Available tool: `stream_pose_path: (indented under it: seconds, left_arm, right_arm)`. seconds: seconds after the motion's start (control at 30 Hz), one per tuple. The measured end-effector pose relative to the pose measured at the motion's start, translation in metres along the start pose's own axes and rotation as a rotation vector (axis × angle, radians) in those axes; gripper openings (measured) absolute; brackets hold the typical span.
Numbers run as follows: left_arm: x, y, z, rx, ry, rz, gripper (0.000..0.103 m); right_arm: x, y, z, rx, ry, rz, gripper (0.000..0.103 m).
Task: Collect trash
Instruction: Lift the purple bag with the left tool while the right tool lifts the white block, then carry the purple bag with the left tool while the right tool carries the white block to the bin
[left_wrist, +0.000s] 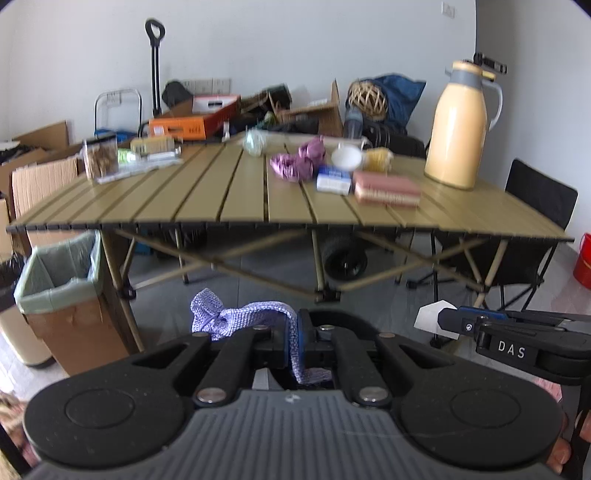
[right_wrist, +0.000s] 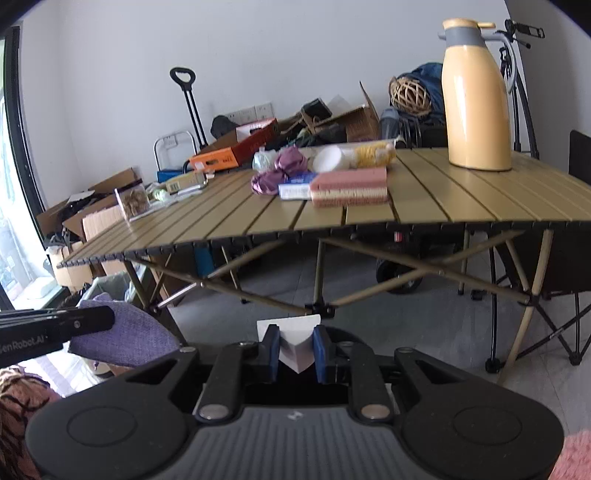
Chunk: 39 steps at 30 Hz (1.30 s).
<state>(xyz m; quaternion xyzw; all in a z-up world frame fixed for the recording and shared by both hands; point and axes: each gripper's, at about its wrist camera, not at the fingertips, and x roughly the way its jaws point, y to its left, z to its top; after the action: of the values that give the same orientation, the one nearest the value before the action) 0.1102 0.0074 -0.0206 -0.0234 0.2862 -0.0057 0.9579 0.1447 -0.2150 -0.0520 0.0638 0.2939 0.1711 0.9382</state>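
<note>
Two pieces of trash are already in your grippers, held out in front of the near edge of the folding table (left_wrist: 236, 199). Your left gripper (left_wrist: 291, 343) is clamped on a lilac knitted cloth (left_wrist: 236, 317), which bunches out to the left of the pads and trails a strip down between them. Your right gripper (right_wrist: 297, 349) is closed on a folded white paper (right_wrist: 295, 332), pinched between the blue pads with its point hanging down.

Both should handle as very light things. The cloth looks soft and floppy, so it will likely sag, swing and snag; a hold on the bunched knot would carry it more surely than one on the loose strip. The paper looks thin and easily crushed or slipped from smooth pads, so grip it across the fold, where it seems stiffest.

Your left camera shows what the right one barely does: a cardboard bin with a green liner (left_wrist: 61, 280) standing open on the floor by the table's near left leg, the likely place for the drop. In your right camera that bin is mostly hidden behind the left gripper and cloth, but the pads' bite on the paper shows plainly there. More candidates remain on the tabletop, among them crumpled purple wrappers (left_wrist: 299, 160).
</note>
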Motion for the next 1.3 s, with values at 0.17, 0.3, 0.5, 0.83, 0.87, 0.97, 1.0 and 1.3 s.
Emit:
stream_pose_path:
  seconds: [0.17, 0.3, 0.5, 0.83, 0.87, 0.97, 1.0, 1.3]
  left_arm:
    - [0.015, 0.002, -0.016, -0.008, 0.067, -0.002, 0.005]
    - [0.033, 0.006, -0.029, -0.013, 0.134, 0.004, 0.005]
    - [0.063, 0.018, -0.047, -0.032, 0.244, 0.02, 0.005]
    - [0.104, 0.035, -0.063, -0.073, 0.356, 0.035, 0.005]
    - [0.107, 0.036, -0.064, -0.078, 0.366, 0.036, 0.005]
    - [0.118, 0.04, -0.064, -0.085, 0.391, 0.039, 0.005]
    - [0.121, 0.041, -0.065, -0.087, 0.397, 0.038, 0.005]
    - [0.144, 0.046, -0.065, -0.091, 0.422, 0.043, 0.005]
  right_arm:
    - [0.013, -0.002, -0.022, 0.005, 0.08, 0.003, 0.018]
    - [0.024, -0.006, -0.034, 0.017, 0.144, -0.002, 0.018]
    - [0.044, -0.007, -0.047, 0.02, 0.225, -0.011, 0.018]
    - [0.084, -0.012, -0.063, 0.029, 0.353, -0.018, 0.018]
    - [0.088, -0.012, -0.064, 0.031, 0.365, -0.018, 0.018]
    - [0.098, -0.016, -0.066, 0.041, 0.386, -0.017, 0.018]
    - [0.1, -0.016, -0.066, 0.043, 0.388, -0.017, 0.018]
    - [0.124, -0.013, -0.053, 0.035, 0.383, 0.001, 0.018]
